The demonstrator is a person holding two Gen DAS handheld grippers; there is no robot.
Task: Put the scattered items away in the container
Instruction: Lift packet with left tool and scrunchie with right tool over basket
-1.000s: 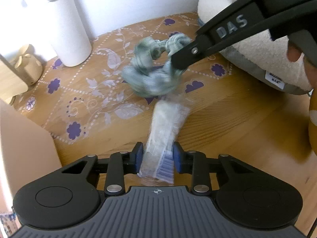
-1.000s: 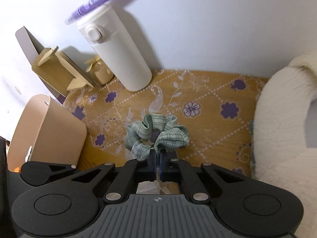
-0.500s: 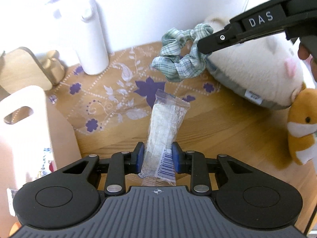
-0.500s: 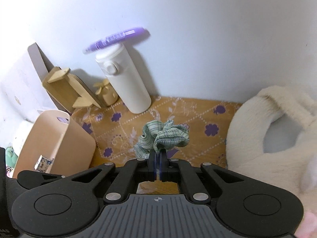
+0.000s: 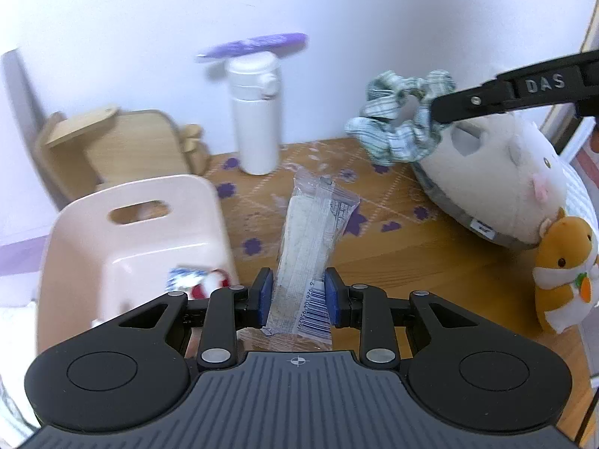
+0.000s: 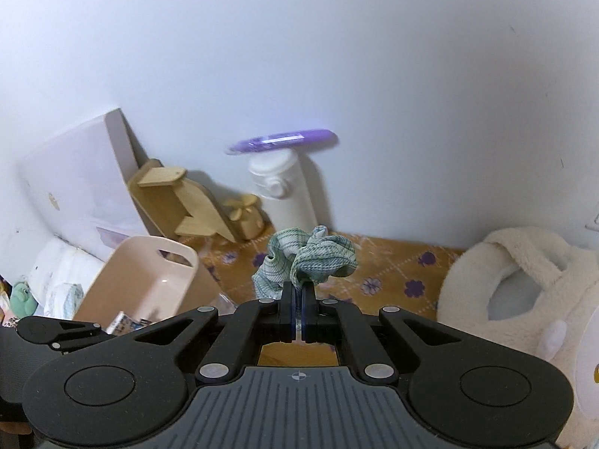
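Observation:
My left gripper [image 5: 298, 295] is shut on a clear plastic packet [image 5: 312, 247] with a barcode and holds it up above the table. My right gripper [image 6: 298, 301] is shut on a green checked scrunchie [image 6: 307, 258] and holds it in the air; the scrunchie also shows in the left wrist view [image 5: 400, 119], hanging from the right gripper's fingers [image 5: 483, 99]. The pink container [image 5: 123, 247] stands at the left with small items inside; it also shows in the right wrist view [image 6: 149, 280].
A white bottle [image 5: 256, 116] with a purple object on top, a wooden toy [image 5: 116, 149] and a white box [image 6: 75, 187] stand by the wall. A plush slipper [image 5: 498, 187] and an orange hamster toy [image 5: 565, 273] lie at the right.
Both grippers have risen from the table with their items. The scrunchie and the packet are now held higher, and the pink container has come into view at the left.

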